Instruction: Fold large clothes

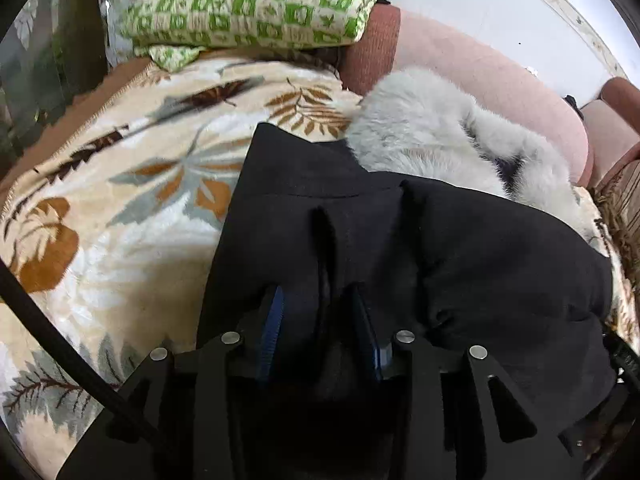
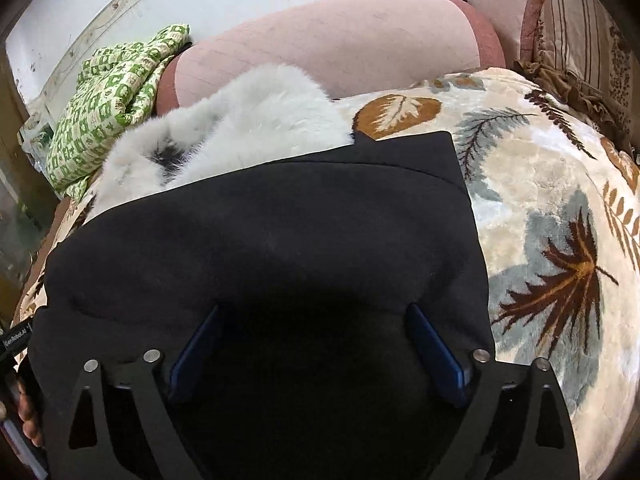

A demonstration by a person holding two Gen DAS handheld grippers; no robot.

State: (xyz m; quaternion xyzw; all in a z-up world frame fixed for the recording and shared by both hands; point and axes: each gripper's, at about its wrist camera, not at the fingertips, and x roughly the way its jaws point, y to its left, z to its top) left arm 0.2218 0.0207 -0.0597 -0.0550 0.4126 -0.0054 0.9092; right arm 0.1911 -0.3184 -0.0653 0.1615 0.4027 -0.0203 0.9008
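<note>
A large black coat (image 1: 460, 248) with a pale grey fur collar (image 1: 432, 132) lies on a leaf-patterned blanket (image 1: 132, 184). My left gripper (image 1: 318, 300) has its blue-padded fingers close together, pinching a fold of the black fabric. In the right wrist view the coat (image 2: 260, 232) fills the middle, with the fur collar (image 2: 240, 120) at its far edge. My right gripper (image 2: 314, 312) has its fingers spread wide, resting over the near part of the coat; no fabric is pinched between them.
A green-and-cream patterned quilt (image 1: 256, 4) is piled at the far end of a pink sofa back (image 2: 340, 40). A striped cushion (image 2: 576, 36) sits at the right. The blanket (image 2: 540, 208) extends beside the coat. A hand shows at the lower left edge (image 2: 28, 412).
</note>
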